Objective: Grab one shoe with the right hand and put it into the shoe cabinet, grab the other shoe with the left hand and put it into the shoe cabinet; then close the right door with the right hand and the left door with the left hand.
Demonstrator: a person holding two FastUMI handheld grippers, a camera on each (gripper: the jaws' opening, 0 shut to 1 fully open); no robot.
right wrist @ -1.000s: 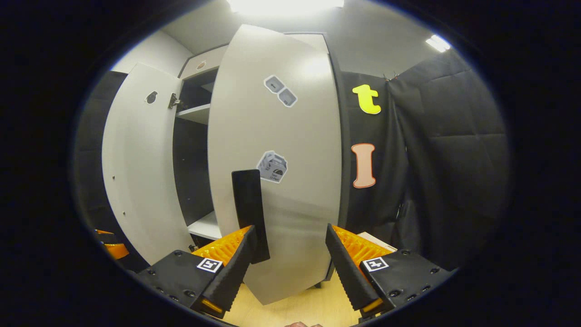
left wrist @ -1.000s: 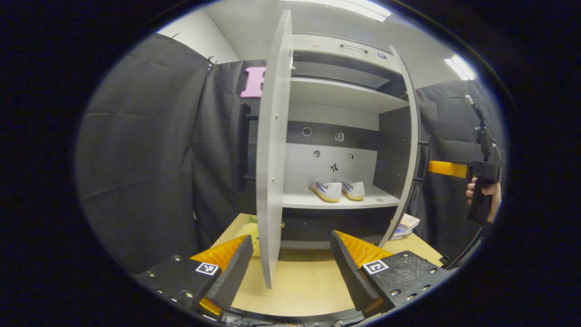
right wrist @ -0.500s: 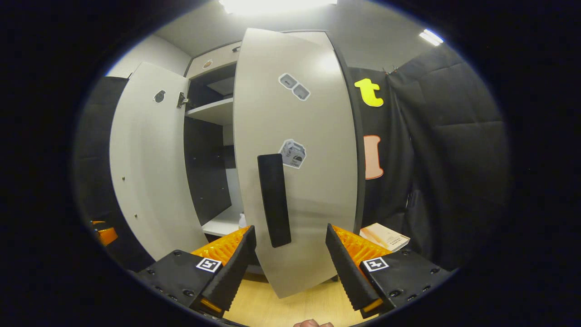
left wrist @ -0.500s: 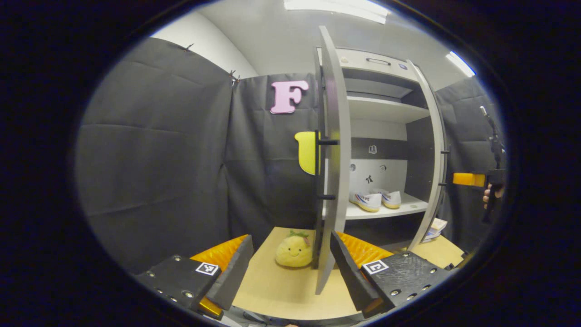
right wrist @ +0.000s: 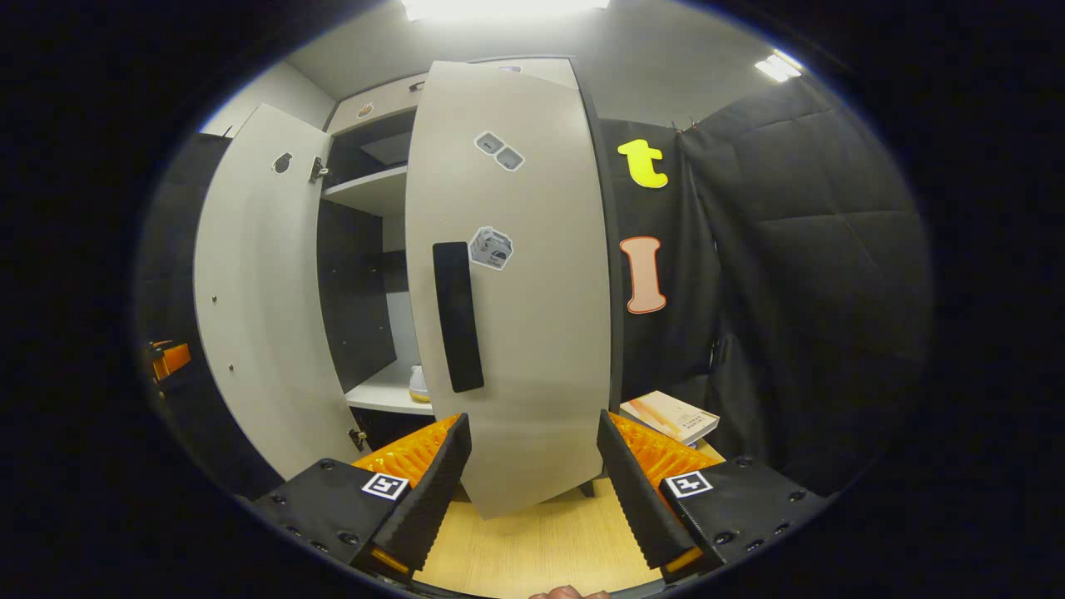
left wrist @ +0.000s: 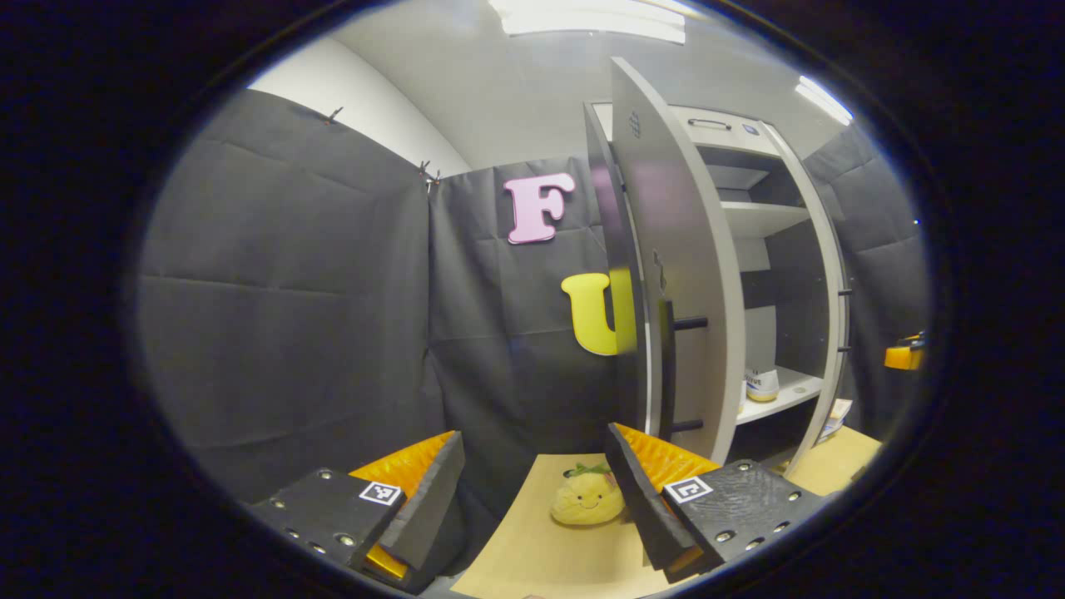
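Note:
In the left gripper view, the grey shoe cabinet's left door [left wrist: 682, 274] stands ajar, showing its outer face and black handle [left wrist: 666, 366]. My left gripper [left wrist: 534, 434] is open, low and just left of that door. Past the door's edge, a white shoe [left wrist: 760, 384] sits on the cabinet's lower shelf. In the right gripper view, the right door [right wrist: 532, 333] with its black handle [right wrist: 458, 316] stands partly open straight ahead. My right gripper [right wrist: 532, 420] is open, with the door's lower edge seen between its fingers. A shoe [right wrist: 418, 384] shows through the gap beside the left door [right wrist: 250, 291].
A yellow plush toy [left wrist: 588, 502] lies on the wooden table [left wrist: 541, 557] below the left door. A book [right wrist: 670, 416] lies on the table right of the cabinet. The other gripper shows at the far right [left wrist: 903, 356] and far left [right wrist: 166, 358].
My left gripper has swung round from facing the open cabinet to the left door's outer side. The right door has turned slightly and sits a little farther from my right gripper.

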